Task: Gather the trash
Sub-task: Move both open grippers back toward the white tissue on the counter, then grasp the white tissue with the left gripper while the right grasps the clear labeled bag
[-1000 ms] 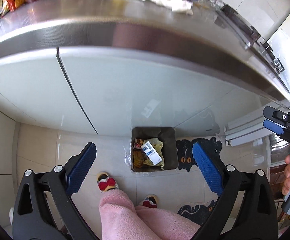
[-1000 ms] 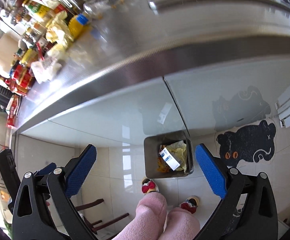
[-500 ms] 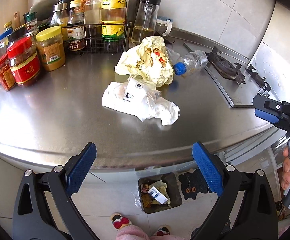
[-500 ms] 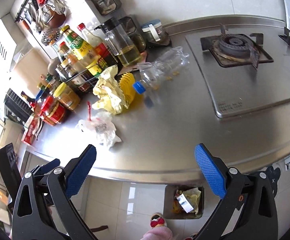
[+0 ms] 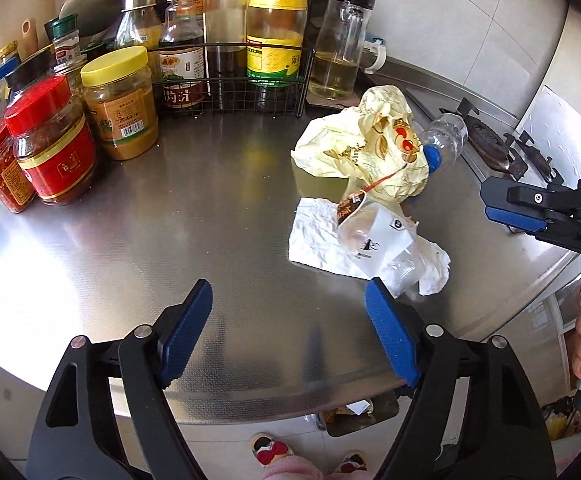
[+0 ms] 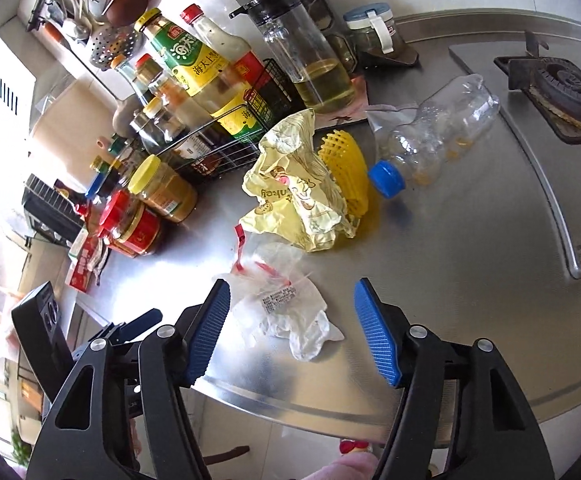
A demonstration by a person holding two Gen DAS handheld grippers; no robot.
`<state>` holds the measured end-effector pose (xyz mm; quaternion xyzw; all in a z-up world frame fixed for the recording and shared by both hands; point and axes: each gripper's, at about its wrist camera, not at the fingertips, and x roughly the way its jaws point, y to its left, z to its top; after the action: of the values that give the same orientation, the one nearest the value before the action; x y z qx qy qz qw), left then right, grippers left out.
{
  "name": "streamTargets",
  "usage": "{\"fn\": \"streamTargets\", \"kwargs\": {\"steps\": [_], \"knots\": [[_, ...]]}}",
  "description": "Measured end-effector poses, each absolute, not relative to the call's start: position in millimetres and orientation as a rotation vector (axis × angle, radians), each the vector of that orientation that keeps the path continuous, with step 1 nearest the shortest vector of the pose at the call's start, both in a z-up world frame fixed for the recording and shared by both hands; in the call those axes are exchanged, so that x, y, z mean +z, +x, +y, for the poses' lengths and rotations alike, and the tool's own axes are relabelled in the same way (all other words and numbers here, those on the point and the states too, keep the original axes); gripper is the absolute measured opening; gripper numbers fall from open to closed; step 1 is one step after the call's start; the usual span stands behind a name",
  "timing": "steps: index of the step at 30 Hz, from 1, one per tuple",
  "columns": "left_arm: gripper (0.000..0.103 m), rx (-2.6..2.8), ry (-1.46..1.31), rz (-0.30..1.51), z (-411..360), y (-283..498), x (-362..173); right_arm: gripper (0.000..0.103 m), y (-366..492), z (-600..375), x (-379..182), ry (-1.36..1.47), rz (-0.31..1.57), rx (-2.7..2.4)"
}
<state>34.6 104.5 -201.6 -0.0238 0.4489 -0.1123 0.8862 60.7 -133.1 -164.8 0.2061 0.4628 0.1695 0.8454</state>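
Observation:
Trash lies on the steel counter (image 5: 170,240): a white crumpled plastic bag (image 5: 370,240) (image 6: 286,308), a yellow crumpled wrapper (image 5: 370,152) (image 6: 294,192), a yellow foam net (image 6: 346,168) and an empty clear bottle with a blue cap (image 6: 438,136) (image 5: 446,140). My left gripper (image 5: 290,332) is open and empty, with the white bag just past its right finger. My right gripper (image 6: 290,324) is open and empty, its fingers either side of the white bag's near end. The right gripper also shows in the left wrist view (image 5: 530,212).
Jars and sauce bottles (image 5: 118,100) with a wire rack (image 5: 230,80) stand at the back left. A gas hob (image 6: 558,84) is at the right. A trash bin (image 5: 354,416) with wrappers stands on the floor below the counter edge.
Both grippers have risen from pointing down at the floor bin to above the counter and moved close to the trash pile. Both stayed open.

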Motion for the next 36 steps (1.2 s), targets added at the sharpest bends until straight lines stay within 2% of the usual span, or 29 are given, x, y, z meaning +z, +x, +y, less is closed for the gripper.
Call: {"fn": "streamTargets", "kwargs": {"steps": [3,7,11,14,15,16,25,27,30,31,32,36], "knots": [[0.064,-0.254,-0.049,0.938,112,45,-203,0.065,74,-119,-164,0.429,0.967,0.363],[0.061,-0.288,-0.040,0.948,115,58,-206,0.049,91,-98,-168,0.387,0.986,0.370],[0.055,-0.328,-0.027,0.963,114,70,-210,0.040,102,-81,-175,0.369,1.006,0.385],[0.055,-0.352,-0.027,0.972,114,78,-214,0.018,108,-72,-181,0.360,1.027,0.396],[0.055,-0.359,-0.028,0.974,113,79,-215,0.006,109,-69,-183,0.348,1.031,0.397],[0.055,-0.367,-0.031,0.976,113,82,-216,0.002,110,-68,-183,0.329,1.029,0.392],[0.053,-0.473,-0.056,1.000,98,104,-226,0.002,99,-89,-153,0.300,0.941,0.356],[0.040,-0.504,-0.058,1.019,92,107,-230,0.002,97,-94,-147,0.304,0.932,0.345],[0.030,-0.523,-0.048,1.022,84,111,-233,0.002,95,-102,-143,0.327,0.925,0.333],[0.022,-0.531,-0.047,1.031,81,112,-234,0.002,94,-104,-143,0.329,0.925,0.326],[0.003,-0.532,-0.045,1.034,79,113,-235,0.002,93,-106,-143,0.332,0.926,0.319],[0.001,-0.527,-0.015,0.998,71,103,-230,0.002,83,-115,-143,0.359,0.924,0.316]]}}
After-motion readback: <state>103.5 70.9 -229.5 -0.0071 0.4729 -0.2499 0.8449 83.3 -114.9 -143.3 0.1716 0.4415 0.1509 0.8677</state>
